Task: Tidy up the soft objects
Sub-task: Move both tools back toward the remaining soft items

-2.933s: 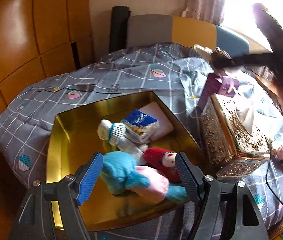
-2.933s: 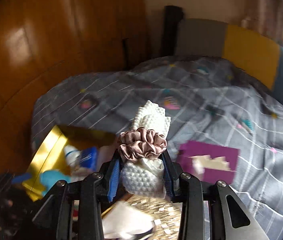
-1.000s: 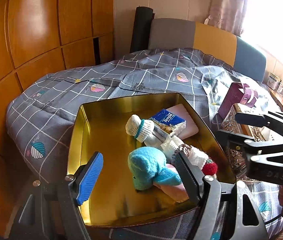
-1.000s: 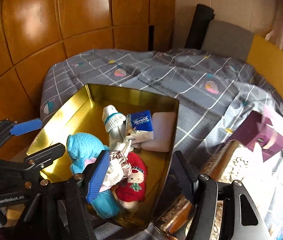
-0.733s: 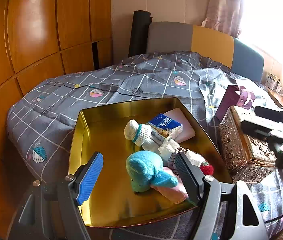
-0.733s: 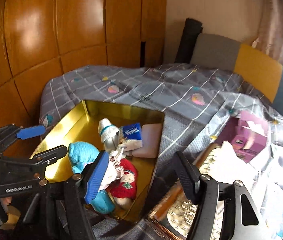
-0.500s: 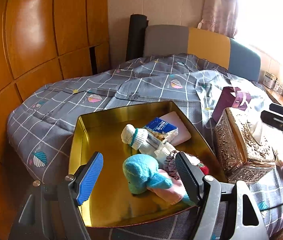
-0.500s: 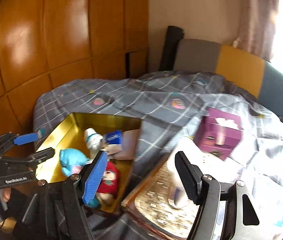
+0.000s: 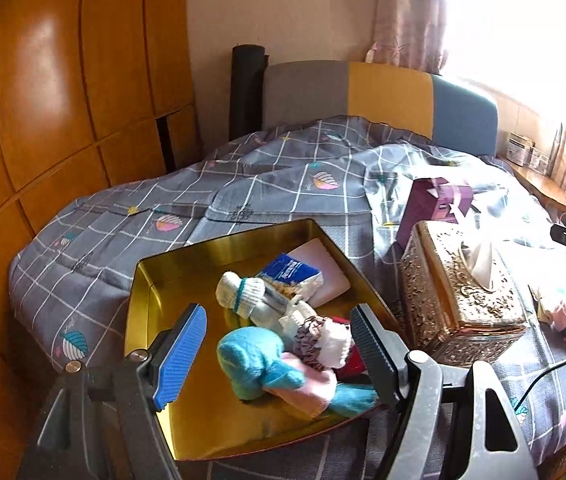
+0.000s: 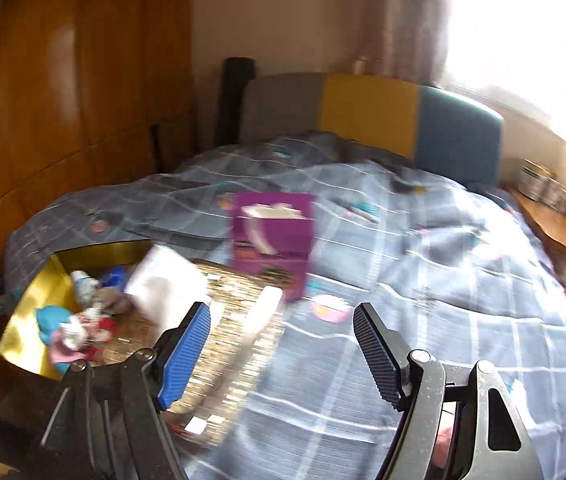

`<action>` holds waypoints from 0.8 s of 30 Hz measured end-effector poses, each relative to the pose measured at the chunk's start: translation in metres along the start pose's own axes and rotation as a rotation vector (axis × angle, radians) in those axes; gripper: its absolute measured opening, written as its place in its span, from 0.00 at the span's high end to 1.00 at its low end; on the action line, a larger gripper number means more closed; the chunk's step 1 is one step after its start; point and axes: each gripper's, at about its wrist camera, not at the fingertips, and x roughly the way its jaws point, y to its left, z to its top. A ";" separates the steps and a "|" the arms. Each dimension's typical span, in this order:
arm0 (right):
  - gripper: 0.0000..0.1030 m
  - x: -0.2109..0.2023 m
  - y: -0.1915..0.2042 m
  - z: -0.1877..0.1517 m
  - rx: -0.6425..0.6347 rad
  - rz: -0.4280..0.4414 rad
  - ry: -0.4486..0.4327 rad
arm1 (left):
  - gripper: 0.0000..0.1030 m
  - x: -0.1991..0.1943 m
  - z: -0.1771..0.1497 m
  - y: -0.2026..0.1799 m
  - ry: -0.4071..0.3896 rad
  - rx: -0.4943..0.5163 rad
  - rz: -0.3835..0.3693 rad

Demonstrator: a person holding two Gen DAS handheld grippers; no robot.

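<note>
A gold tray lies on the bed in the left wrist view. In it are a blue plush, a pink cloth, a white sock, a tissue pack, a pink pad, a red doll, and a white knit cloth banded by a mauve scrunchie. My left gripper stands open above the tray's near end, touching nothing. My right gripper is open, its jaws opening with nothing between them, over the quilt beside the gold tissue box. The right wrist view is blurred.
An ornate gold tissue box stands right of the tray, with a purple box behind it. A small pink item and a black cable lie on the grey checked quilt. Wooden wardrobe panels line the left.
The right gripper swung right, away from the tray and over the tissue box, leaving the white cloth with the scrunchie in the tray. The left gripper drew back and rose a little.
</note>
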 end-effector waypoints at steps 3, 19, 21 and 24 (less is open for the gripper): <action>0.27 -0.004 -0.031 -0.007 0.042 -0.072 0.010 | 0.27 -0.003 0.003 -0.008 -0.010 0.021 -0.011; 0.22 -0.010 -0.215 -0.063 0.389 -0.466 0.057 | 0.27 -0.013 0.029 -0.081 -0.063 0.186 -0.121; 0.22 -0.013 -0.233 -0.075 0.459 -0.506 0.065 | 0.27 -0.013 0.032 -0.092 -0.067 0.210 -0.137; 0.22 -0.017 -0.253 -0.085 0.581 -0.502 0.072 | 0.27 -0.013 0.036 -0.111 -0.069 0.244 -0.180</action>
